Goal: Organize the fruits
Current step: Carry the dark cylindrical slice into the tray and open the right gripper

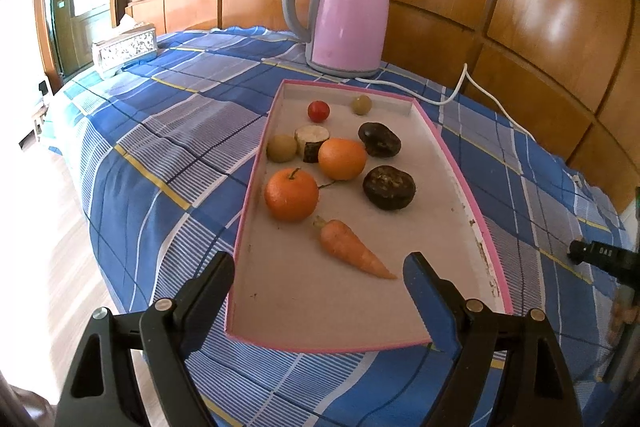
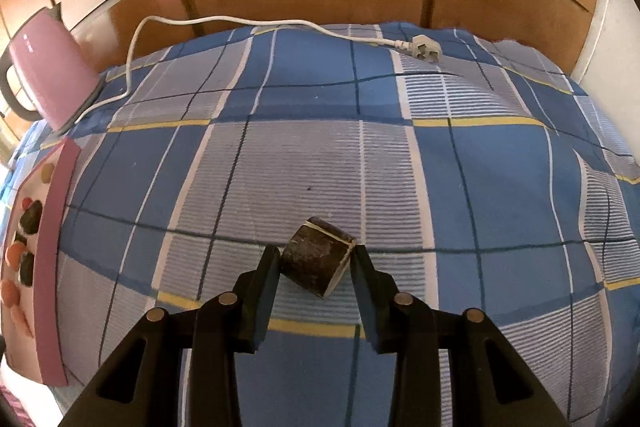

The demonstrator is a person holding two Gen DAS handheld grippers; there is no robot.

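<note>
A pink-rimmed tray [image 1: 448, 155] lies on the blue checked cloth. In it are two oranges [image 1: 291, 194] [image 1: 342, 159], a carrot [image 1: 352, 249], two dark fruits [image 1: 389, 187] [image 1: 379, 139], a cut dark-skinned chunk [image 1: 313, 142], a red tomato [image 1: 318, 111] and two greenish fruits [image 1: 281, 147] [image 1: 361, 104]. My left gripper [image 1: 320, 267] is open and empty over the tray's near end. My right gripper [image 2: 316, 261] is shut on another dark-skinned chunk [image 2: 316, 261], held just above the cloth, to the right of the tray [image 2: 52, 251].
A pink kettle [image 1: 348, 15] stands behind the tray, its white cord [image 2: 248, 21] and plug [image 2: 426, 49] trailing along the back of the table. A tissue box [image 1: 124, 47] sits at the far left. A wooden panelled wall is behind.
</note>
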